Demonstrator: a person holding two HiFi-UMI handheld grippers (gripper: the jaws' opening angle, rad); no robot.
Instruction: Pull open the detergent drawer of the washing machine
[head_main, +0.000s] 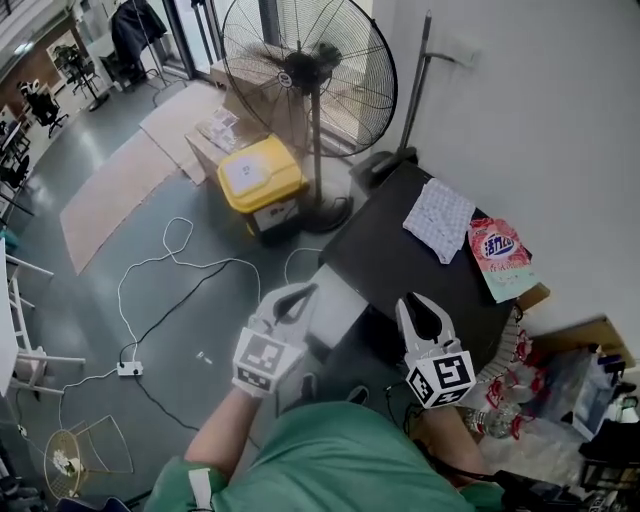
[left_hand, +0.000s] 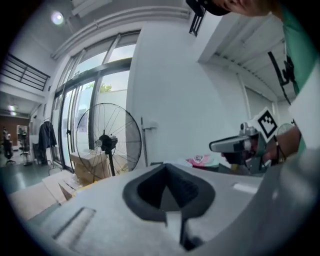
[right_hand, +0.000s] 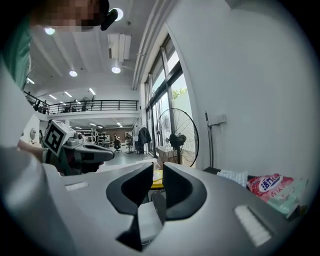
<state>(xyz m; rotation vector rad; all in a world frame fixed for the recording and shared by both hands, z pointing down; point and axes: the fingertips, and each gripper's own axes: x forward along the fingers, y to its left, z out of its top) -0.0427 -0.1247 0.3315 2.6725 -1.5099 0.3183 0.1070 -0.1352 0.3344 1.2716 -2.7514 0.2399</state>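
The left gripper (head_main: 298, 296), jaws pressed together on nothing, is held out near level on a bare forearm (head_main: 222, 428). Its marker cube (head_main: 262, 358) faces up, over the floor beside the dark-topped washing machine (head_main: 390, 250). A pale block, seemingly the detergent drawer (head_main: 336, 306), juts from the machine's front edge between the grippers. The right gripper (head_main: 417, 303), jaws a narrow slit apart and empty, points level over that edge.

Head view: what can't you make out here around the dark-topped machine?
Detergent drawer: in no view; the head view's left gripper, right gripper and the person's green top cover the front below the dark top.
Pink bag: print too small, head view.
Clutter, lower right: cut by head view's edge.
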